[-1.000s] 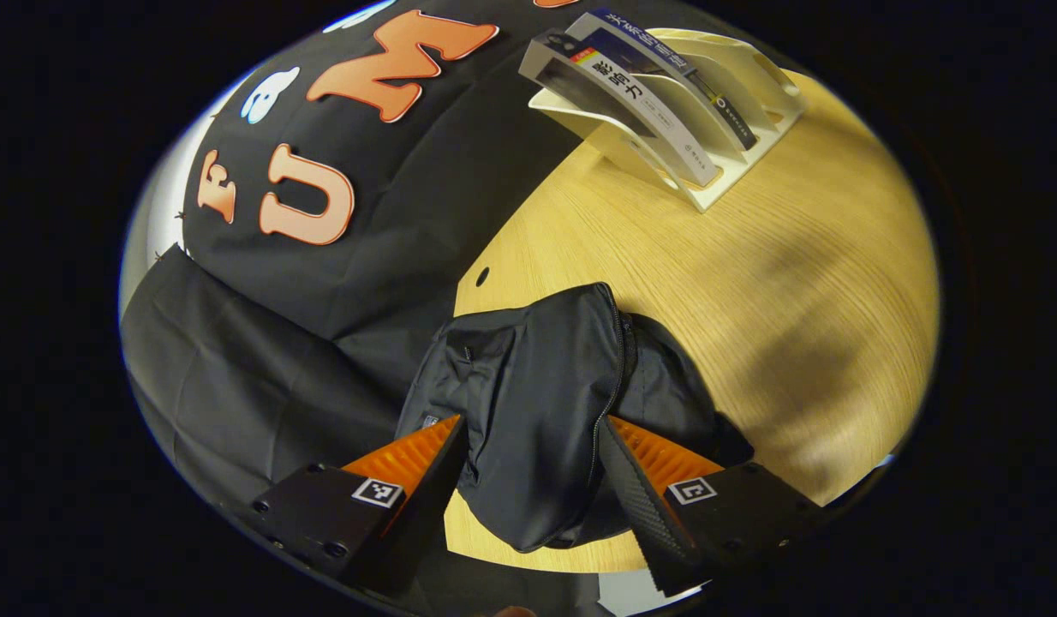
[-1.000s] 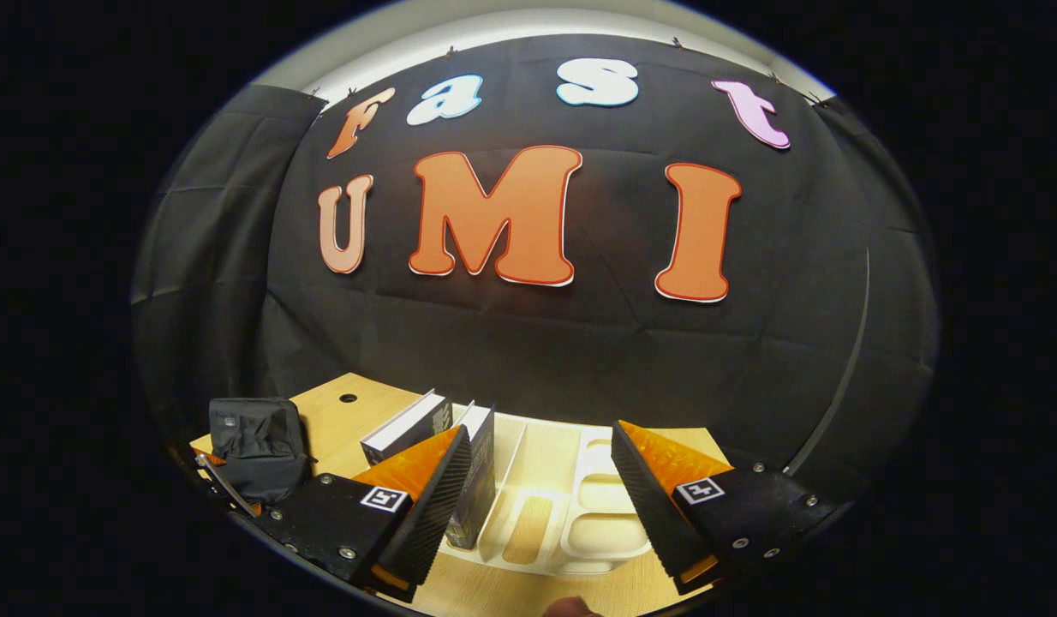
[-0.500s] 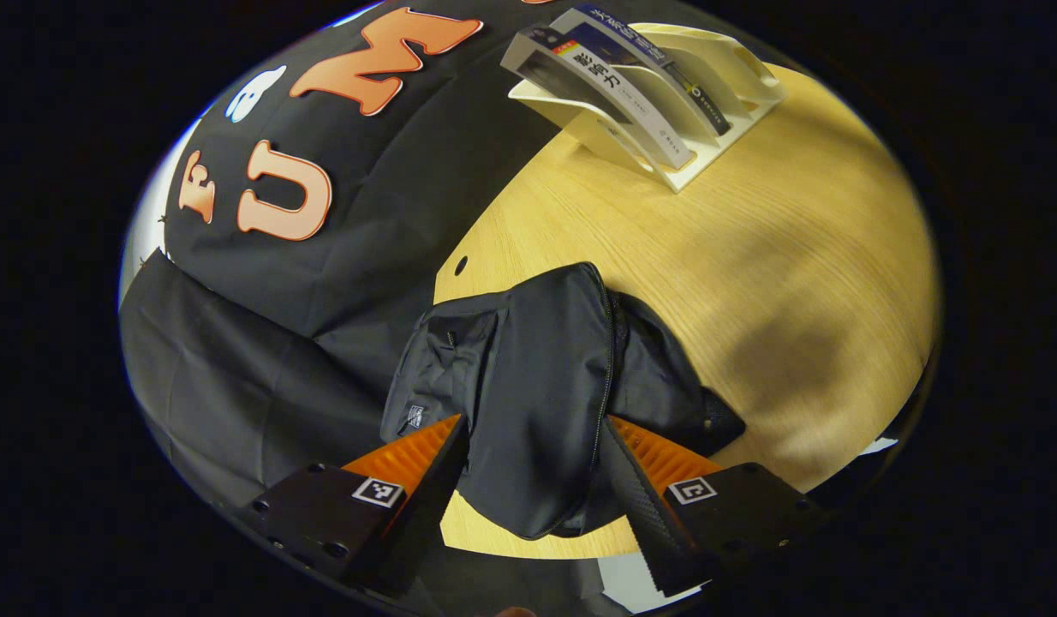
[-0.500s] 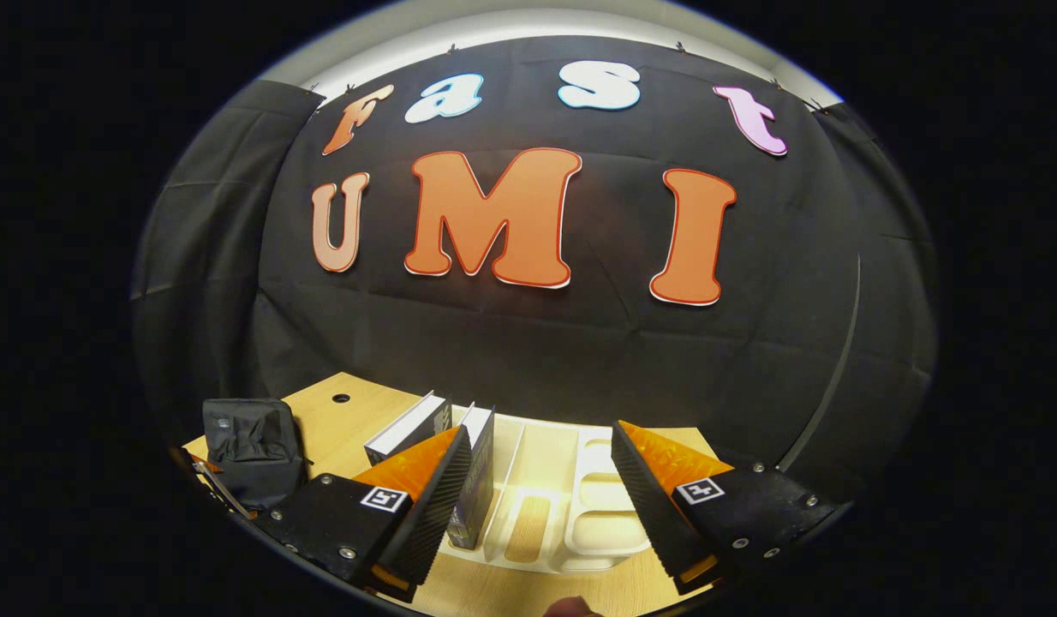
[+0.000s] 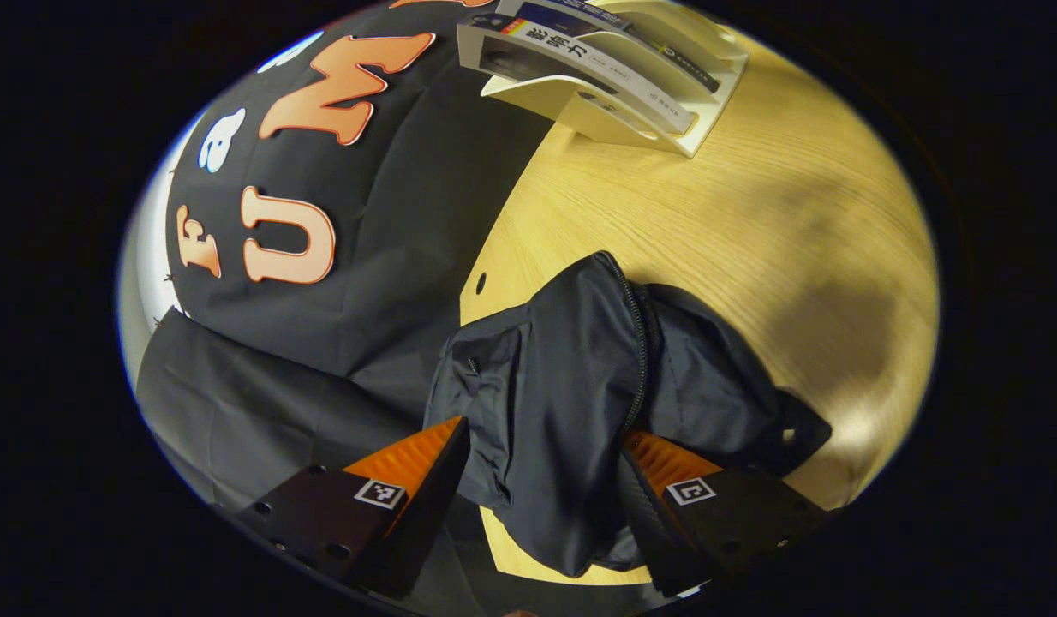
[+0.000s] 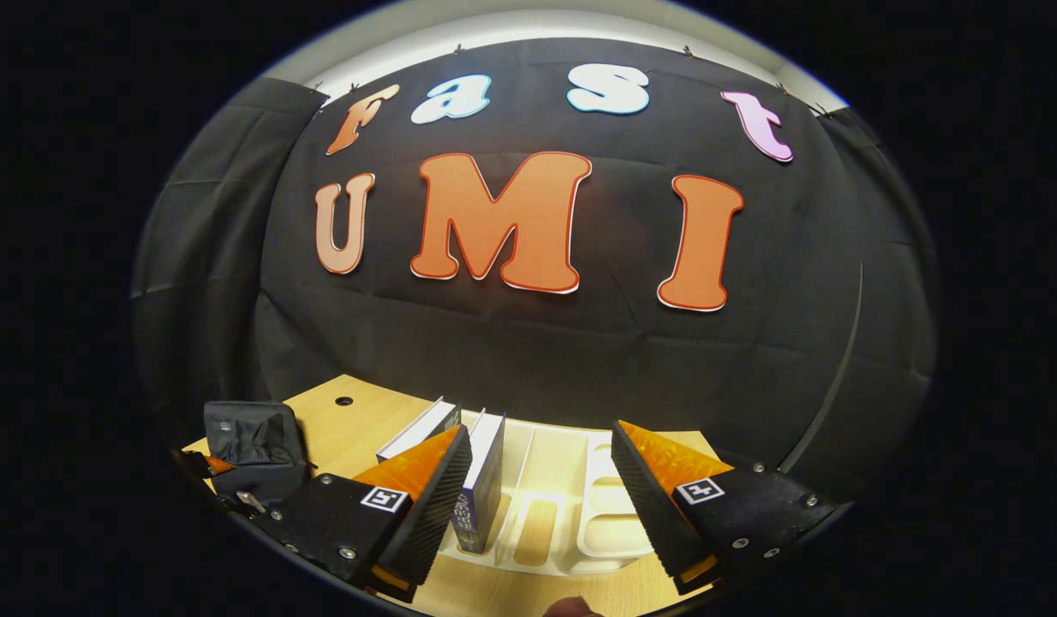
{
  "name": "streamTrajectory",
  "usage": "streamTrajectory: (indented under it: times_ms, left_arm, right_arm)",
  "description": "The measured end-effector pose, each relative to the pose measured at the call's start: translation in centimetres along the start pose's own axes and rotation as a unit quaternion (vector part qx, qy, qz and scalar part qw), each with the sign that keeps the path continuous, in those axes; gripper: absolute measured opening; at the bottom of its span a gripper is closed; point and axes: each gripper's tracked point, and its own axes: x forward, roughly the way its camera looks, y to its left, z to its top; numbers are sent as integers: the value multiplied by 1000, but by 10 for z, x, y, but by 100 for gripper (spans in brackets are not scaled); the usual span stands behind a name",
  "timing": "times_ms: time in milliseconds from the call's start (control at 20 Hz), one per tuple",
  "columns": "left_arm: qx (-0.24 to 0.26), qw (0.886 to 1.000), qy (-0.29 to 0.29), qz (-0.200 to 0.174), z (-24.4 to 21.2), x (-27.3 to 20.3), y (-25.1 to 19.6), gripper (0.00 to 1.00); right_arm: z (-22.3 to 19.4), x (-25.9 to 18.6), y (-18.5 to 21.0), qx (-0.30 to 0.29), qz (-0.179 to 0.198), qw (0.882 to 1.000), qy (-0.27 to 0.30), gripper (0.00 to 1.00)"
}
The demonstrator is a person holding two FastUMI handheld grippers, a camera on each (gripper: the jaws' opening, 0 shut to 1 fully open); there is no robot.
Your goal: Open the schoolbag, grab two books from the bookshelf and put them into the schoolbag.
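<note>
In the left gripper view we see the left gripper [image 5: 541, 454] spread wide over the bag [image 5: 571, 377], one finger on each side of its dark fabric. We cannot tell whether either finger touches the cloth. The bag lies slumped at the near edge of the table [image 5: 751, 214], by the corner next to the cloth wall. Its zip [image 5: 638, 343] runs down the middle and looks closed along the stretch we can see. A small round hole [image 5: 480, 278] sits in the table just beside the bag, near the back edge.

At the far end of the table stands the pale rack [image 5: 631, 103], with two books [image 5: 580, 56] leaning in its slots. Their spines carry printed characters and a small coloured patch — we leave the lettering unread.

In the right gripper view the right gripper [image 6: 537, 480] is likewise released, its fingers apart with nothing between them, held above the rack [image 6: 580, 514]. Both books [image 6: 481, 480] stand in the rack's left slots, the nearer one just beside the gripper's left finger; the slots to their right hold nothing. The bag [image 6: 254, 446] sits well apart at the table's [image 6: 349, 428] left end — beside it we make out part of the other gripper [image 6: 216, 467]. Each gripper body bears a small square marker tag.
</note>
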Motion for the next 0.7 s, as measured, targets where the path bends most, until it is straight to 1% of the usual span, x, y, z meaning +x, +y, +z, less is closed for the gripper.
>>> streamTrajectory:
  times_ms: [50, 100, 150, 200, 250, 300, 350, 500, 550, 700]
  left_arm:
    - [3, 1000, 2, 1, 1, 5, 0, 94]
    - [5, 1000, 2, -1, 0, 8, -1, 88]
    - [8, 1000, 2, -3, 0, 15, -2, 87]
    - [9, 1000, 7, -7, -1, 19, -3, 81]
    - [6, 1000, 15, -12, -4, 24, -3, 79]
    - [3, 1000, 18, -15, -4, 23, -1, 73]
    - [-3, 1000, 15, -18, -2, 22, 3, 73]
    - [-33, 998, 3, -51, 6, 5, 17, 34]
    - [-48, 997, 2, -61, 8, 0, 24, 30]
    - [-79, 993, -1, -90, 12, -15, 43, 24]
  right_arm:
    - [-1, 0, 1, 1, 1, 1000, 1, 97]
    - [-3, 0, 2, 1, 2, 1000, 4, 98]
    - [-2, 0, 2, 2, 1, 1000, 5, 98]
    - [-2, 0, 2, 3, 0, 1000, 5, 98]
    - [-2, 0, 4, 3, -1, 1000, 4, 98]
    - [-1, 0, 3, 2, -1, 1000, 5, 98]
    - [-2, 0, 4, 0, -3, 1000, 6, 98]
    - [-3, -1, 1, -4, -7, 1000, 11, 98]
    - [-4, 0, 0, -5, -9, 1000, 13, 98]
    - [-5, 0, 0, -3, -11, 1000, 19, 98]
